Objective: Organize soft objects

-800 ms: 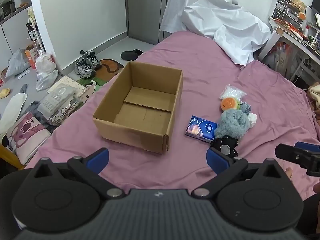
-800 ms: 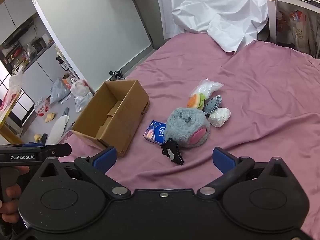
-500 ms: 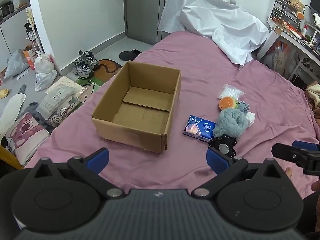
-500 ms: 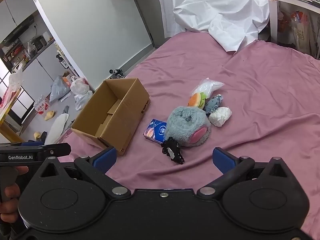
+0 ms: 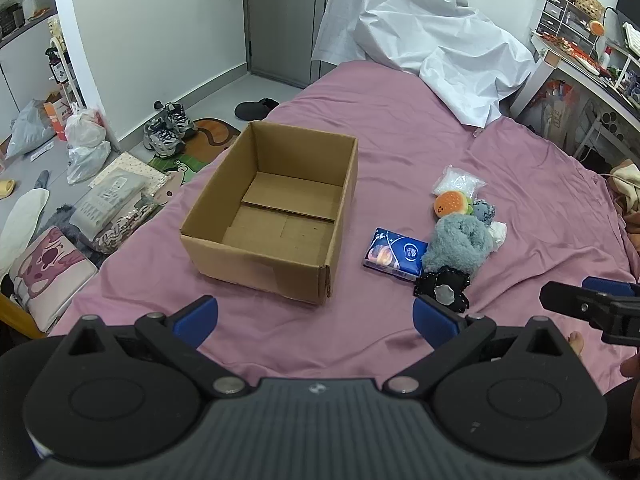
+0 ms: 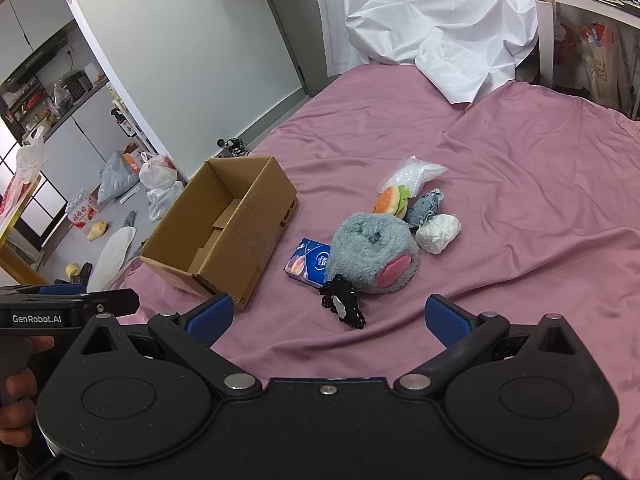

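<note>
An open, empty cardboard box [image 5: 276, 216] [image 6: 224, 228] stands on the pink bed. To its right lies a cluster of soft things: a blue tissue pack [image 5: 394, 254] [image 6: 310, 260], a grey fluffy plush [image 5: 460, 242] [image 6: 374, 254], a small black piece [image 5: 442, 290] [image 6: 344, 306], a burger toy [image 5: 452, 203] [image 6: 392, 200], a small grey-blue toy [image 6: 426, 207], a white wad [image 6: 438, 233] and a clear bag [image 5: 458, 181] [image 6: 414, 172]. My left gripper [image 5: 316, 316] is open and empty, in front of the box. My right gripper [image 6: 328, 316] is open and empty, in front of the black piece.
A white sheet [image 5: 432, 44] is heaped at the bed's far end. A desk with shelves [image 5: 580, 52] stands at the right. The floor at the left holds shoes [image 5: 166, 130], bags [image 5: 86, 142] and cushions [image 5: 48, 276]. The right gripper also shows in the left wrist view [image 5: 588, 304].
Both views have shifted only slightly; the box and soft things sit a little lower or nearer in view. Nothing was grasped or moved.
</note>
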`<state>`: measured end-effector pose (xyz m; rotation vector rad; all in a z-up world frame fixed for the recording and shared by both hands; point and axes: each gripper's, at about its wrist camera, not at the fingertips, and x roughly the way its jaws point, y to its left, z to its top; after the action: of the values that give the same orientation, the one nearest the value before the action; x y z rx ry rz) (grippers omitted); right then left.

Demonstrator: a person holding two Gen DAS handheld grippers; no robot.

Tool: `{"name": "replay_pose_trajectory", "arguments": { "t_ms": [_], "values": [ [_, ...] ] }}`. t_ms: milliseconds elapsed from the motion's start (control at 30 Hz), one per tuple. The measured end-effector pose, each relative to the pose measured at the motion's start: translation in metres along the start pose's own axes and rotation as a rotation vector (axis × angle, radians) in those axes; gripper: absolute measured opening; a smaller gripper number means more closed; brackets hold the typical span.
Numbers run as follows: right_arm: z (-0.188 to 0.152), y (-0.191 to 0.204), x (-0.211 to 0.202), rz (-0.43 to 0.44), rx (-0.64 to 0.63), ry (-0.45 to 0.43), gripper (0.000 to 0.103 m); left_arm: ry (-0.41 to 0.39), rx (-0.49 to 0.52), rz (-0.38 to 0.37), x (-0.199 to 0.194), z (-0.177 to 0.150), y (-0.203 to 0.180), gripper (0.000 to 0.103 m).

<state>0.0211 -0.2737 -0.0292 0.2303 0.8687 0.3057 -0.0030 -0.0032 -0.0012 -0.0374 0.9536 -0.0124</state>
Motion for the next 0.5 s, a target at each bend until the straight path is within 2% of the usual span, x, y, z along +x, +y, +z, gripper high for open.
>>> {"name": "replay_pose_trajectory", "arguments": {
  "t_ms": [500],
  "values": [
    [-0.0002, -0.0009, 0.0002, -0.001, -0.001, -0.001, 0.103, 0.004, 0.002, 0.001, 0.0010, -0.0014, 0.0002, 0.103]
  ]
}}
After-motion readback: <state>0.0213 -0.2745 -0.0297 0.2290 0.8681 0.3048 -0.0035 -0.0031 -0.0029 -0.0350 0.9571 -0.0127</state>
